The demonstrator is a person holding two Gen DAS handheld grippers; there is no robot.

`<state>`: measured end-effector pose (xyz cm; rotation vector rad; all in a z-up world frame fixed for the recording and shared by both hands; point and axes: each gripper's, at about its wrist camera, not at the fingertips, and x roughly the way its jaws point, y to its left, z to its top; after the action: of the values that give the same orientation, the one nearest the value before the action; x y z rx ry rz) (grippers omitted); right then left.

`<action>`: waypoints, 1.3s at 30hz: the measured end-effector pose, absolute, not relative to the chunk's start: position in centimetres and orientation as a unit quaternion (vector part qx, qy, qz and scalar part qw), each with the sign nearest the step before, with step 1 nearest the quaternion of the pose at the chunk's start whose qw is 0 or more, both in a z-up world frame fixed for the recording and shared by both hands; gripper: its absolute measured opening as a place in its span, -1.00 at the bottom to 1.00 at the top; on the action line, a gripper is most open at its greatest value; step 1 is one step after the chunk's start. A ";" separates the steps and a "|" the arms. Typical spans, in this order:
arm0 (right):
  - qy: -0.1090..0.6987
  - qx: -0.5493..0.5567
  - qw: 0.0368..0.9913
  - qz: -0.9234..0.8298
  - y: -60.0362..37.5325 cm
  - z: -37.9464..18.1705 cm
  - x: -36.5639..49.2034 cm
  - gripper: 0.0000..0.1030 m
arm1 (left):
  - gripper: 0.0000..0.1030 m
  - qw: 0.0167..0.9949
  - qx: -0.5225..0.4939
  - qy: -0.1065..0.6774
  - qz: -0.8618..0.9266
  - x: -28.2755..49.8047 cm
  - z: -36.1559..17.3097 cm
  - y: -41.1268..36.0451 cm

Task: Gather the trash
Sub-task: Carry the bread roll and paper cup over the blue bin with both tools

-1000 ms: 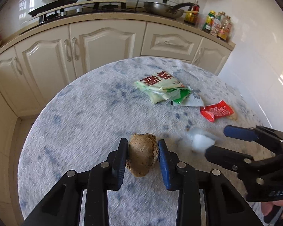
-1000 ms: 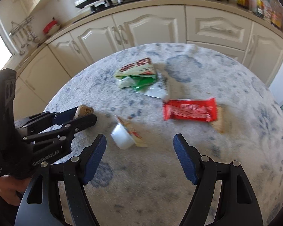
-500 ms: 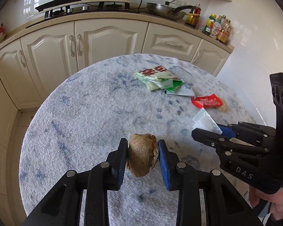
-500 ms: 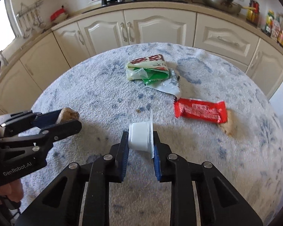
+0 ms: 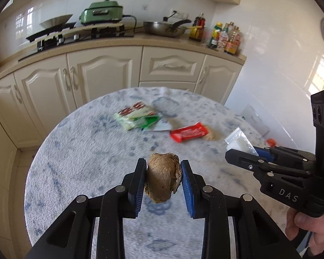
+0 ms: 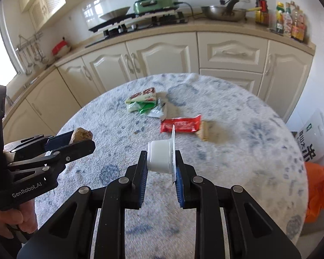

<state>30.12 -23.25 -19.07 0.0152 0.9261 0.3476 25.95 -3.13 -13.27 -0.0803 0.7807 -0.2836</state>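
Note:
My left gripper (image 5: 163,173) is shut on a brown shrivelled peel (image 5: 163,180), held above the round marbled table (image 5: 86,151). The right gripper (image 6: 161,160) is shut on a small white plastic cup (image 6: 159,158) with its foil lid sticking up. Each gripper also shows in the other's view: the right gripper (image 5: 237,151) with the cup (image 5: 239,144), the left gripper (image 6: 82,139) with the peel (image 6: 81,133). On the table lie a red wrapper (image 6: 180,125), a green and white packet pile (image 6: 145,102) and a tan scrap (image 6: 204,132).
Cream kitchen cabinets (image 6: 162,54) curve behind the table, with a stove, a green cooker (image 6: 155,1), a pan and bottles on the counter. An orange bag (image 6: 319,185) and a white sack (image 6: 313,138) sit on the floor to the table's right. A hand (image 6: 13,220) holds each gripper.
The right gripper went from open around the white cup to shut on it and lifted it. Both grippers rose from the table; the left kept the peel.

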 end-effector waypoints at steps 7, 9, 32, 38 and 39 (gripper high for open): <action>0.406 0.035 0.903 0.134 -28.3 -15.2 27.6 -0.56 | -0.45 0.924 -0.017 0.344 -0.169 23.6 -9.6 -7.2; 0.395 0.045 0.909 0.125 -29.9 -14.2 26.8 -0.56 | -0.45 0.925 -0.013 0.335 -0.178 22.9 -8.7 -8.5; 0.323 0.095 0.938 -0.078 -50.4 -8.0 15.3 -0.56 | -0.45 0.885 0.037 0.294 -0.359 19.4 -4.2 -27.1; 0.344 0.120 0.921 -0.138 -55.9 -10.4 12.3 -0.56 | -0.45 0.850 0.056 0.327 -0.410 19.7 -6.9 -34.2; 0.351 0.126 0.916 -0.148 -56.9 -11.1 11.9 -0.56 | -0.45 0.843 0.061 0.334 -0.416 19.8 -7.5 -35.3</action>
<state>11.86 -56.95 -11.14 0.2598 0.7222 -0.3048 19.80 -35.34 -7.52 0.1282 0.7048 -0.8793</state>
